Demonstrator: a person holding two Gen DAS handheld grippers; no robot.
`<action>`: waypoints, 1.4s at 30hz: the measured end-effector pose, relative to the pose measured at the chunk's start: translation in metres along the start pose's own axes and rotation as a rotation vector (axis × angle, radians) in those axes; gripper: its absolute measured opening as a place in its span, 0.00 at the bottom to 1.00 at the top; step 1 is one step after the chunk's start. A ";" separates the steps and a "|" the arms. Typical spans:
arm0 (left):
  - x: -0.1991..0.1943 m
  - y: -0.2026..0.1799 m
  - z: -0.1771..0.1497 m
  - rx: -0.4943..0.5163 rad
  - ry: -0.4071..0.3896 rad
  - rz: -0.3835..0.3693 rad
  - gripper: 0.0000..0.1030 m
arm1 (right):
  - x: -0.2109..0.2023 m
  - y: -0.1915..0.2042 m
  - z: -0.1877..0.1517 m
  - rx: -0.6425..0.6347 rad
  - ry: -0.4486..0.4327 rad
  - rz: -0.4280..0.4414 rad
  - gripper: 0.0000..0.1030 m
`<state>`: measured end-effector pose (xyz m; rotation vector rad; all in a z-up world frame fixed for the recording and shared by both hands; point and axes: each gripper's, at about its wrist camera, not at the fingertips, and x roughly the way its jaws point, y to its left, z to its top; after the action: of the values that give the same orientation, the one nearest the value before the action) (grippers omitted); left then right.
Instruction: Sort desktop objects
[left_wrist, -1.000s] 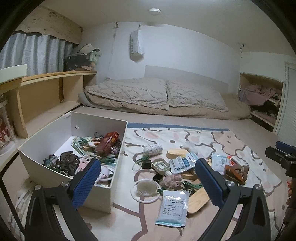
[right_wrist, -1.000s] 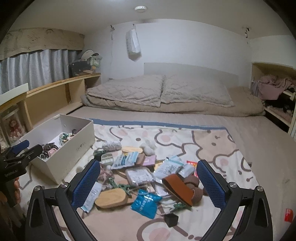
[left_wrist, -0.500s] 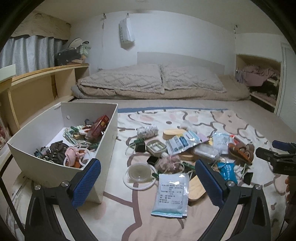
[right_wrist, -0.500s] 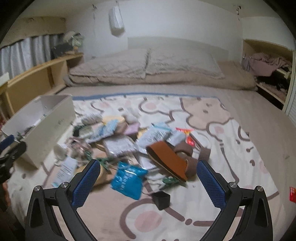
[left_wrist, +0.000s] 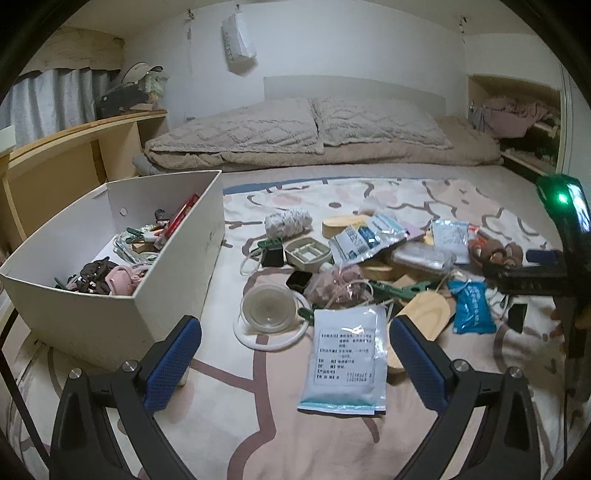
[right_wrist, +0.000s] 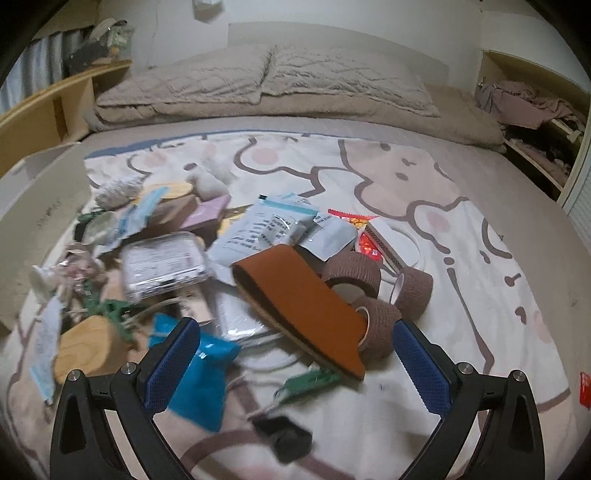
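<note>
Sorting is looking only partly done, judging by how things are lying. The white box (left_wrist: 177, 266) at the left is already holding some small items: dark hair ties, a pink thing, a red packet and some clips. Most of the objects, however, are lying loose in a pile on the patterned blanket (left_wrist: 369, 424), just beside the box and spreading away to the right of it.

The left gripper (left_wrist: 295, 350) is hovering low over the blanket with its jaws spread wide and nothing between them. A white sachet with printed text (left_wrist: 345, 354) is lying almost directly between the two blue pads, a little ahead of them. A clear round lid on a white ring (left_wrist: 267, 310) is lying near it, slightly to the left, and a wooden oval piece (left_wrist: 424, 314) is lying to the right.

The right gripper (right_wrist: 297, 354) is also standing open and empty. In its view an orange-brown flat piece (right_wrist: 299, 306) is lying tilted on top of other things, reaching down between the pads. Three brown bandage rolls (right_wrist: 354, 273) are lying just beside it to the right, and a blue packet (right_wrist: 199, 373) is lying close to the left pad. The picture is blurred on the left side, so smaller things there are hard to tell.

I am judging that many pieces are waiting to go into the box.
</note>
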<state>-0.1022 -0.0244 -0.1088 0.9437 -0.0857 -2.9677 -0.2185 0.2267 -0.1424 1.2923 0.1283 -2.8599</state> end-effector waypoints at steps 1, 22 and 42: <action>0.002 0.000 -0.001 0.004 0.004 0.000 1.00 | 0.004 0.000 0.001 -0.004 0.004 -0.002 1.00; 0.015 -0.016 -0.012 0.040 0.053 -0.032 1.00 | -0.015 0.046 -0.052 -0.274 0.052 0.070 1.00; 0.017 -0.022 -0.016 0.053 0.070 -0.062 1.00 | 0.023 0.039 -0.004 -0.191 0.069 0.000 1.00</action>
<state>-0.1072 -0.0037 -0.1333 1.0753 -0.1364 -2.9981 -0.2295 0.1886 -0.1649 1.3518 0.3905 -2.7229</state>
